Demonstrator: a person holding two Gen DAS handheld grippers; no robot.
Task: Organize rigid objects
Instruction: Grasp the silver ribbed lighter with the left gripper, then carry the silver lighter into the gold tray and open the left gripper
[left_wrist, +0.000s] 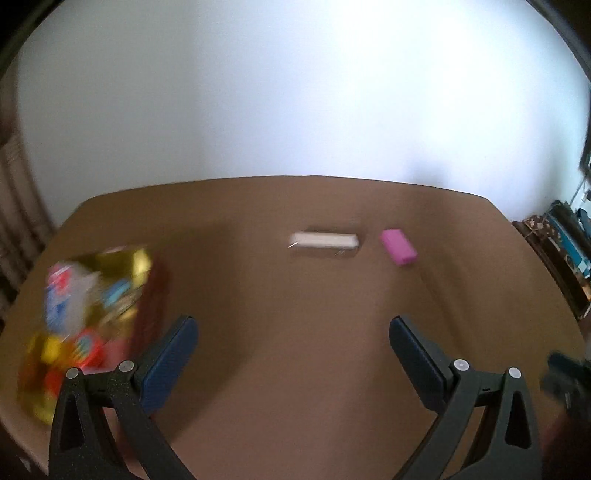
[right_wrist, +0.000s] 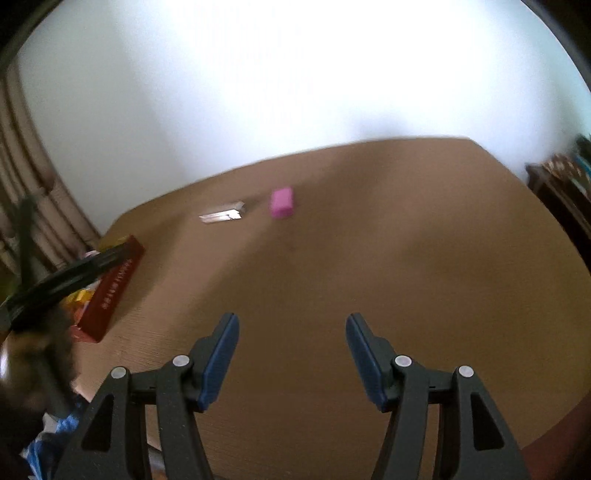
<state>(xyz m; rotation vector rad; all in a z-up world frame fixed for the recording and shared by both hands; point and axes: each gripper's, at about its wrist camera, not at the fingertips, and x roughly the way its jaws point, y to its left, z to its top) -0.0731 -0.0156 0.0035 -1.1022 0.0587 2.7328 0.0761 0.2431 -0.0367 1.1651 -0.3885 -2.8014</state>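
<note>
A pink block (left_wrist: 399, 246) and a white, silvery oblong object (left_wrist: 324, 240) lie side by side on the far part of the brown table (left_wrist: 295, 295). They also show in the right wrist view, the pink block (right_wrist: 282, 202) right of the white object (right_wrist: 223, 213). A red box with a gold lining (left_wrist: 88, 317) holds several colourful items at the left. My left gripper (left_wrist: 293, 328) is open and empty, above the table right of the box. My right gripper (right_wrist: 291, 325) is open and empty over the table's near middle.
The red box (right_wrist: 110, 291) shows at the left of the right wrist view, with the left gripper's dark arm (right_wrist: 66, 277) over it. A white wall stands behind the table. Curtains hang at the left and cluttered shelves (left_wrist: 561, 243) stand at the right.
</note>
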